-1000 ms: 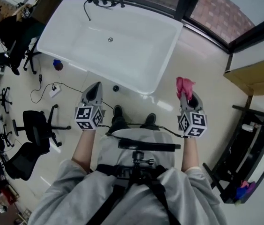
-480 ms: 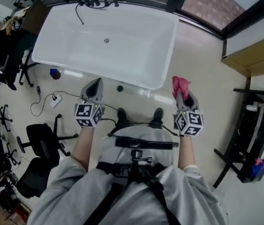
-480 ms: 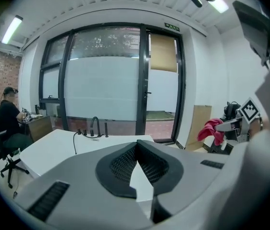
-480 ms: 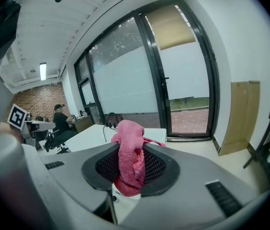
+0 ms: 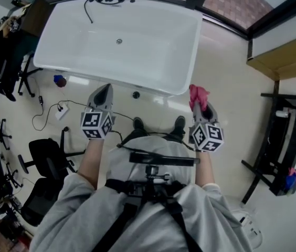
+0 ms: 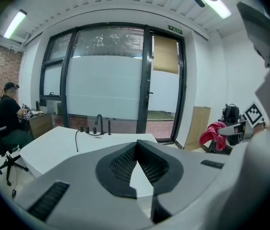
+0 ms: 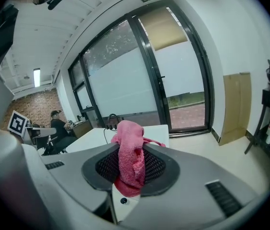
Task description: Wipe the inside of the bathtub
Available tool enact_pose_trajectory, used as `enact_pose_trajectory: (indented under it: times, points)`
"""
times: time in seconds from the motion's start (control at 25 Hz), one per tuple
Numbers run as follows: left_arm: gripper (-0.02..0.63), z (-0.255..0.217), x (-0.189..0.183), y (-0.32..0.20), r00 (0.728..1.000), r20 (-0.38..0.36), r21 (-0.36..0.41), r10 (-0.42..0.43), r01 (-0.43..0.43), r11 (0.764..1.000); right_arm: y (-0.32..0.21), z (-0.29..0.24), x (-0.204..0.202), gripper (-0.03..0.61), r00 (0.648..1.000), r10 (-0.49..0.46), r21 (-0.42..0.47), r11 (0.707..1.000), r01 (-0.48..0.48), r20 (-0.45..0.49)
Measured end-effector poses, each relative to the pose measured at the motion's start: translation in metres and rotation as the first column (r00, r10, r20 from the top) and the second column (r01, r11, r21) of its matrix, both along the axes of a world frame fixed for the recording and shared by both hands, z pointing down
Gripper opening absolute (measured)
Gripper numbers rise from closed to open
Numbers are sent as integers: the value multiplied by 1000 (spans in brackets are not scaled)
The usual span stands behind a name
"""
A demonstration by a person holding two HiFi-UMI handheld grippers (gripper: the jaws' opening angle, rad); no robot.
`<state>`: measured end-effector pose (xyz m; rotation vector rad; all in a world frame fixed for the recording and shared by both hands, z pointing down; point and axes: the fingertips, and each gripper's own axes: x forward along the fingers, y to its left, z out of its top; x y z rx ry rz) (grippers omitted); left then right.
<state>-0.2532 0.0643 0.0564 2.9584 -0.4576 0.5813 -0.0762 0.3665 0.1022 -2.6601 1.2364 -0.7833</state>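
I'm stepping closer to the bathtub (image 5: 153, 62), keeping the right tongs (image 5: 199, 105) clenched on the pink cloth (image 5: 197, 94), the left tongs (image 5: 104, 90) seemingly closed empty, and planning a low reach over its rim.

The white bathtub (image 5: 137, 70) stands on the floor. Off its near right corner, a bunched pink cloth (image 5: 198, 94) sticks up, clamped in the right gripper (image 5: 200, 105).

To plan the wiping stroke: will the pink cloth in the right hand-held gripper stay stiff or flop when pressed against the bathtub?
Probably floppy: the pink cloth bunches and droops over the jaws of the right hand-held gripper. It looks light and soft, so it should likely mould to the bathtub wall.
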Motion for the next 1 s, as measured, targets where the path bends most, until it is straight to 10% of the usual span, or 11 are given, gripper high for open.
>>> enact_pose_trajectory:
  times: [1.0]
  points:
    - [5, -3, -14, 17, 1000, -6, -8, 15, -15, 1000, -5, 4, -16, 89, 998, -61, -53, 997, 60, -29]
